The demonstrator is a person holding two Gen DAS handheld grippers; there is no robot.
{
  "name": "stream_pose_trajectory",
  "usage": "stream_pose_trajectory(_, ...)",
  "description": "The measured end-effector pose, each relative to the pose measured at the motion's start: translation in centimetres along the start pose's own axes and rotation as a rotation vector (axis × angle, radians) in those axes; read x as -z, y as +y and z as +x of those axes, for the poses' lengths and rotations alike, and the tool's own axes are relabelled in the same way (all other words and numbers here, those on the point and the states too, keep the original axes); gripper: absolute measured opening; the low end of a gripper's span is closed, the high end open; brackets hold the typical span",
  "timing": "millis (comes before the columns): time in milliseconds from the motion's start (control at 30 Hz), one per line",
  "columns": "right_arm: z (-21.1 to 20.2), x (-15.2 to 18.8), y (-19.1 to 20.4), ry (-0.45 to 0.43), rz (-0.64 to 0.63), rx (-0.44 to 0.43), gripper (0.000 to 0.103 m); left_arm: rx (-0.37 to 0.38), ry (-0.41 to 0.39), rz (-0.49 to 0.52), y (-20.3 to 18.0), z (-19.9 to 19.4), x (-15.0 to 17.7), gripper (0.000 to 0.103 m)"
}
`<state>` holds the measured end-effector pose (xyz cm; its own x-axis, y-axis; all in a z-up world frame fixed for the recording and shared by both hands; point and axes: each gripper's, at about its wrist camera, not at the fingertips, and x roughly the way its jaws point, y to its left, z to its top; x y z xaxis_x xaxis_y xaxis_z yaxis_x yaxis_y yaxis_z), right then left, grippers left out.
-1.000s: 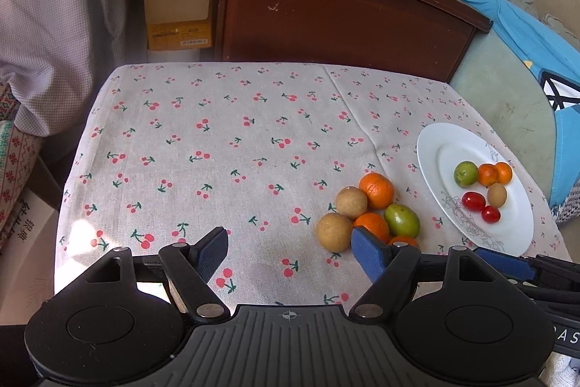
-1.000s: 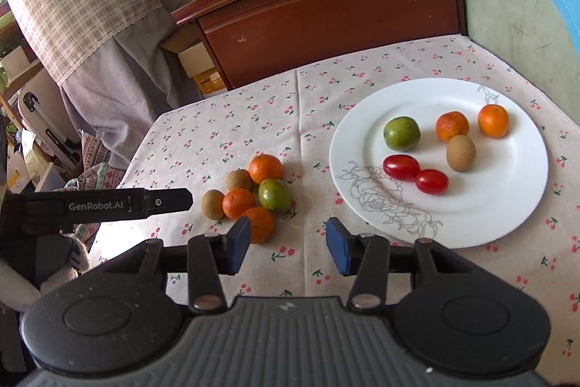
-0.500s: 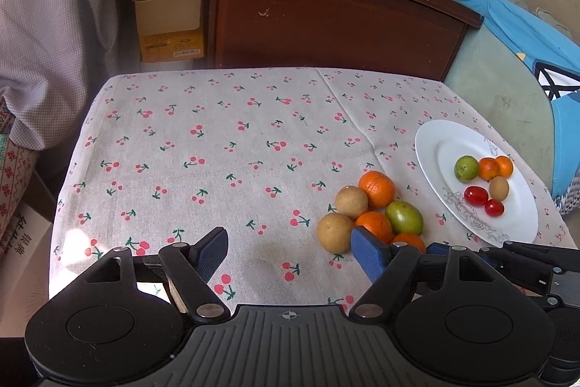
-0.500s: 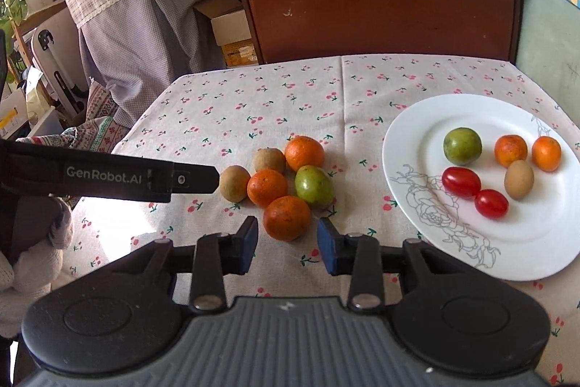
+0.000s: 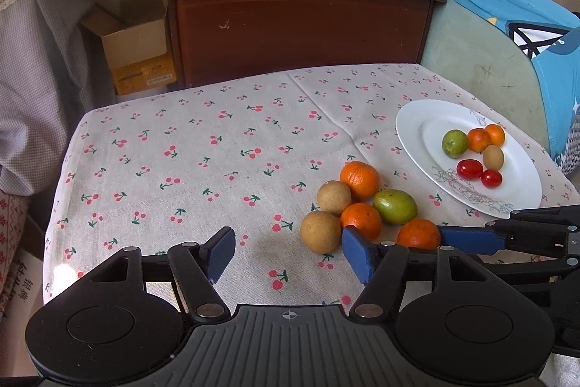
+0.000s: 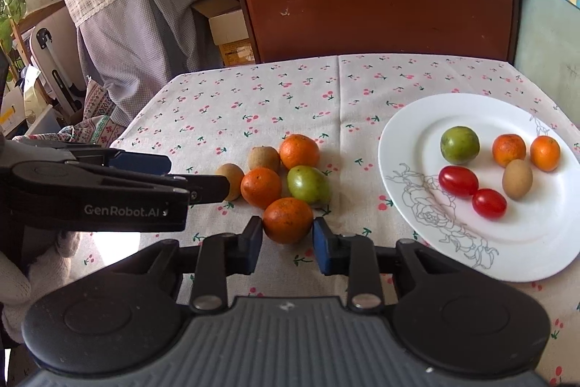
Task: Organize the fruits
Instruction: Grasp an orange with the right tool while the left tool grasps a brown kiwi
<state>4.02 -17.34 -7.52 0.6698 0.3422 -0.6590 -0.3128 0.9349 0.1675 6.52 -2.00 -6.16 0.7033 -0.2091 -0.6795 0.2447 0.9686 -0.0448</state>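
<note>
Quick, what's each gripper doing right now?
Left gripper: open, jaws just closing, nothing between them.
Right gripper: jaws just closing, shut on the nearest orange.

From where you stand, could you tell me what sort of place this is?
Most likely a lived-in bedroom at home: a small table under a cherry-print tablecloth, a dark wooden cabinet, and what looks like blue bedding beside it.

a cluster of loose fruits (image 6: 282, 180) lies on the tablecloth (image 6: 253, 104), left of the plate (image 6: 543, 252) holding more fruit.
</note>
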Motion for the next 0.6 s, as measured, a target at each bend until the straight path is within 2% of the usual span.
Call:
stream_pose_trajectory(167,-0.2,0.0,-0.9,0.009,0.037,0.014,0.03,0.015,0.001,0.037,-0.6,0.9,0.3,0.05)
stream_pose_trajectory(333,-0.2,0.0,-1.0,0.013,0.043,0.01,0.03,0.034,-0.007,0.049,-0.8,1.3,0.4,0.044)
stream_pose_trajectory(433,-0.1,0.0,-1.0,0.015,0.05,0.008,0.03,0.043,-0.015,0.069,-1.1,1.5,0.5,0.032)
stream_pose_trajectory(600,-0.1,0.0,-1.2,0.016,0.065,0.005,0.03,0.061,-0.017,0.067,-1.3,1.4,0.4,0.024)
